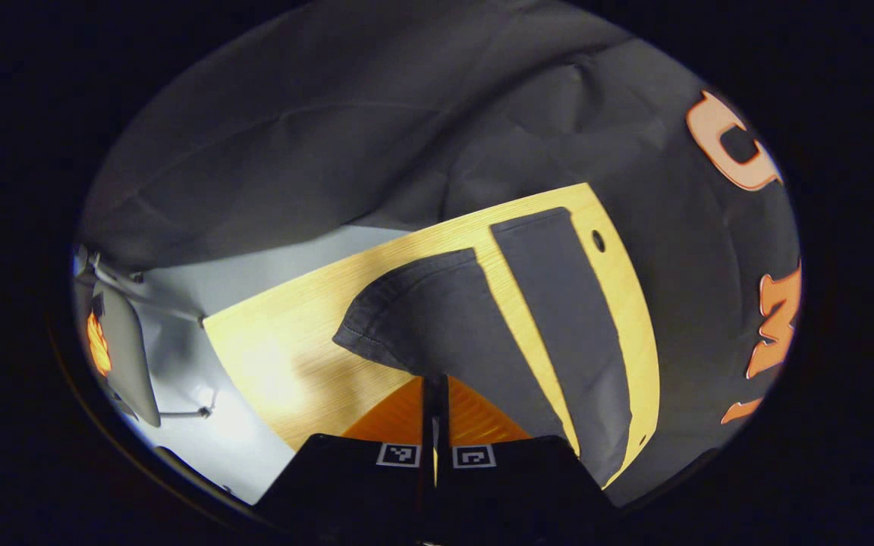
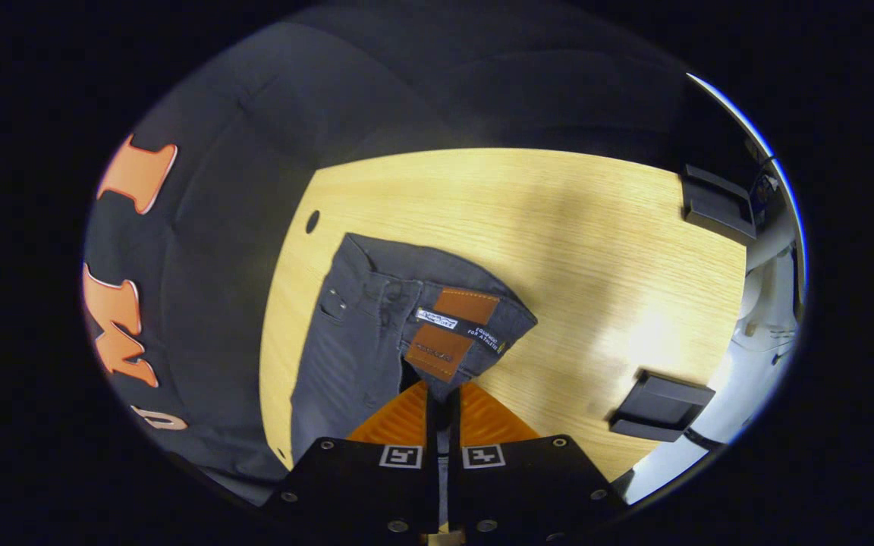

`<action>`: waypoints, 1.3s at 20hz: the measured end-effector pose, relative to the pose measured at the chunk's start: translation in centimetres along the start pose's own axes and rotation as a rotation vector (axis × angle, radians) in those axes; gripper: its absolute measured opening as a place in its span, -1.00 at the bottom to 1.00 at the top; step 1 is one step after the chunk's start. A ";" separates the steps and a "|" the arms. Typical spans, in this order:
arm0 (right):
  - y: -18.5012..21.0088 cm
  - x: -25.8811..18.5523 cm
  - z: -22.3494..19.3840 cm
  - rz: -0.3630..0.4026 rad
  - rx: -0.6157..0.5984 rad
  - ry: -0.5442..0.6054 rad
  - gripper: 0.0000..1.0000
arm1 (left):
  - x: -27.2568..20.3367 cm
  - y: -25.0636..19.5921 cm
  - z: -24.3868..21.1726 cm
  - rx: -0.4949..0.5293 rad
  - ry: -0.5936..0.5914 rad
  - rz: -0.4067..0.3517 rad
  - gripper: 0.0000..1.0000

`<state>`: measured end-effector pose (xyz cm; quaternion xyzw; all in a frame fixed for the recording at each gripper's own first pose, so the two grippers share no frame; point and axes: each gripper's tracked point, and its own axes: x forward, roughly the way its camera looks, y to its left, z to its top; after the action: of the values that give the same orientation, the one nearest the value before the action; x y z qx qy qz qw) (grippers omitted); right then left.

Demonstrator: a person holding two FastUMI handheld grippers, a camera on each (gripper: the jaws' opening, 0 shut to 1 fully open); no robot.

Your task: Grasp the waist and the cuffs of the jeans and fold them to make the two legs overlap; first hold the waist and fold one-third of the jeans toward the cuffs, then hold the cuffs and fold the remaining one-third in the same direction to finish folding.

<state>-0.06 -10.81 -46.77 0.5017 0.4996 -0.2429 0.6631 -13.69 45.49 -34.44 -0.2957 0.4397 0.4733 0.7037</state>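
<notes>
Dark grey jeans lie on a light wooden table point(image 1: 285, 356). In the left gripper view, one leg point(image 1: 566, 318) lies flat toward the far edge, and the cuff point(image 1: 422, 311) of the other leg is lifted and curled over. My left gripper point(image 1: 435, 383) is shut on that lifted cuff. In the right gripper view, the waist point(image 2: 437, 318) with its brown leather patch point(image 2: 452, 322) is raised off the table point(image 2: 596, 250) and folded over. My right gripper point(image 2: 441, 390) is shut on the waistband just below the patch.
Two dark flat blocks sit on the table, one by the near right edge point(image 2: 661, 406) and one at the far right corner point(image 2: 718, 201). A small round hole point(image 2: 312, 221) marks the table near the wall. A grey stand point(image 1: 130, 349) is off the table's left side.
</notes>
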 end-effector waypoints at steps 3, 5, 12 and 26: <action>2.8 -1.2 0.8 0.053 0.005 -0.030 -0.91 | -0.6 -2.9 2.2 0.028 -0.028 -0.052 -0.98; 4.3 -1.4 1.0 0.063 0.001 -0.037 -0.90 | -0.3 -4.3 3.5 0.045 -0.026 -0.072 -0.99; 9.4 -2.5 2.1 0.070 0.000 -0.066 -0.90 | 1.6 -9.0 7.5 0.118 0.015 -0.113 -0.99; 15.0 5.4 4.8 0.039 0.047 0.034 -0.90 | 10.8 -18.1 12.9 0.290 0.003 0.005 -0.99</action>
<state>16.37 -8.54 -45.32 0.5309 0.4949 -0.2330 0.6473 9.23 53.79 -38.55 -0.1904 0.5054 0.4061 0.7371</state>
